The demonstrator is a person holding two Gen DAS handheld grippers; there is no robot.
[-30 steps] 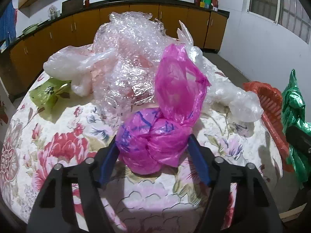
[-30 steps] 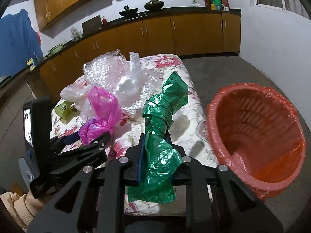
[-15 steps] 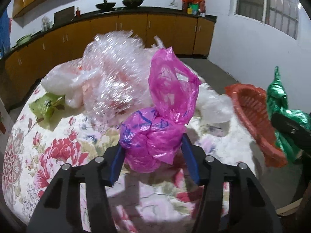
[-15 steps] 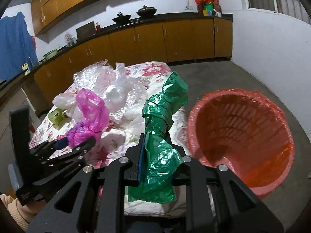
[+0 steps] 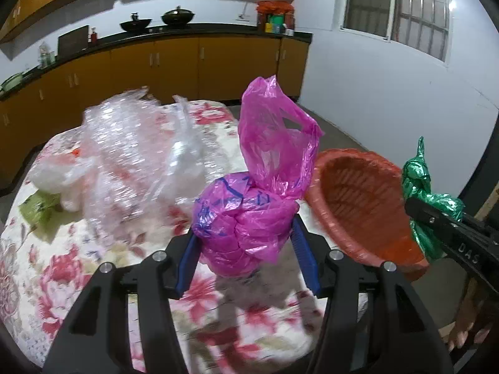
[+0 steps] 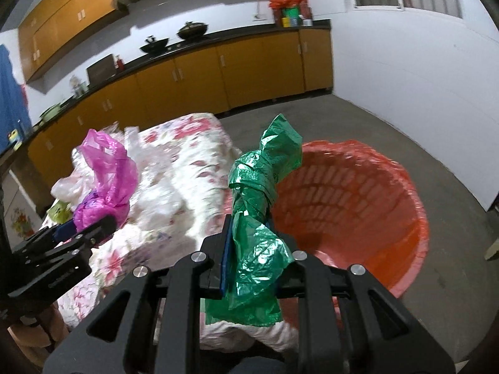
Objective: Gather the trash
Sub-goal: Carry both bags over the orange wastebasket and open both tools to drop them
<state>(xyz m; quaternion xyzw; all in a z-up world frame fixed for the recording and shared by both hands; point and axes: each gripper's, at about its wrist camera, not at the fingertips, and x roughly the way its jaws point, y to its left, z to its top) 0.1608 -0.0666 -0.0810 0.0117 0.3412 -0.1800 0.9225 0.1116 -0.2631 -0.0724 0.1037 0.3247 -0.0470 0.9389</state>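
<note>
My left gripper (image 5: pixel 244 243) is shut on a knotted pink plastic bag (image 5: pixel 249 218) and holds it above the floral table, its loose top standing up. It also shows in the right wrist view (image 6: pixel 103 184). My right gripper (image 6: pixel 249 249) is shut on a twisted green plastic bag (image 6: pixel 255 193), held up beside the rim of an orange basket bin (image 6: pixel 358 202). In the left wrist view the green bag (image 5: pixel 421 187) sits to the right of the bin (image 5: pixel 358 202).
A floral-clothed table (image 5: pixel 62 265) holds crumpled bubble wrap (image 5: pixel 124 155), a white plastic bag (image 5: pixel 53 177) and a green wrapper (image 5: pixel 37 208). The bin stands on the grey floor (image 6: pixel 405 131) right of the table. Yellow cabinets (image 5: pixel 187 62) line the far wall.
My left gripper has lifted the pink bag off the table and moved it right, toward the bin. My right gripper has moved the green bag closer to the bin.
</note>
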